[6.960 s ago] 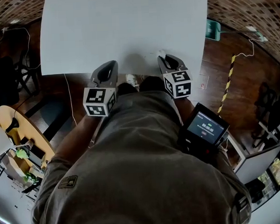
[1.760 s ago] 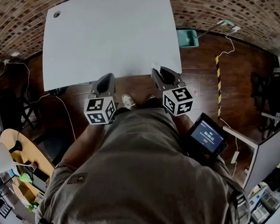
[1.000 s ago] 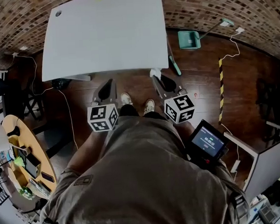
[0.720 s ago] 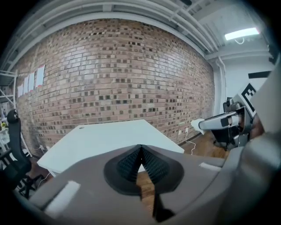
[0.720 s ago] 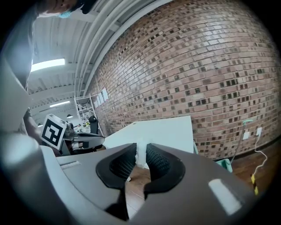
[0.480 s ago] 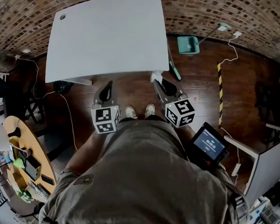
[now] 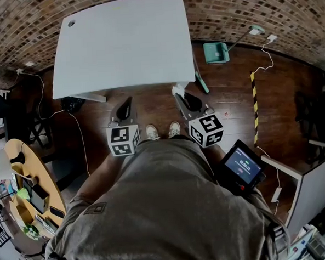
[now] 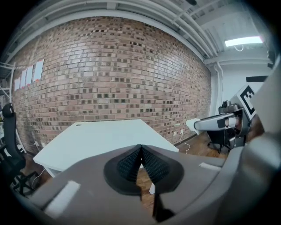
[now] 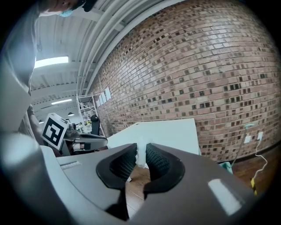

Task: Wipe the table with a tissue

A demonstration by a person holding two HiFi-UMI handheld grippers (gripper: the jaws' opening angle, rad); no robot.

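The tissue [image 9: 141,154] was pinched between the fingers of the right gripper [image 7: 180,95], mid-frame just below the white desk [image 7: 124,41]. The left gripper [image 8: 140,154], fingers pressed together and empty, hung beside it over the wood floor [image 7: 231,84].

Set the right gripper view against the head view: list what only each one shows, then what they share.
Only the right gripper view: the right gripper's jaws shut on the white tissue, and a lit ceiling lamp. Only the head view: the person's shoes, a small lit screen at the person's side, and a green dustpan on the floor. Both: the white table, the brick wall and the left gripper.
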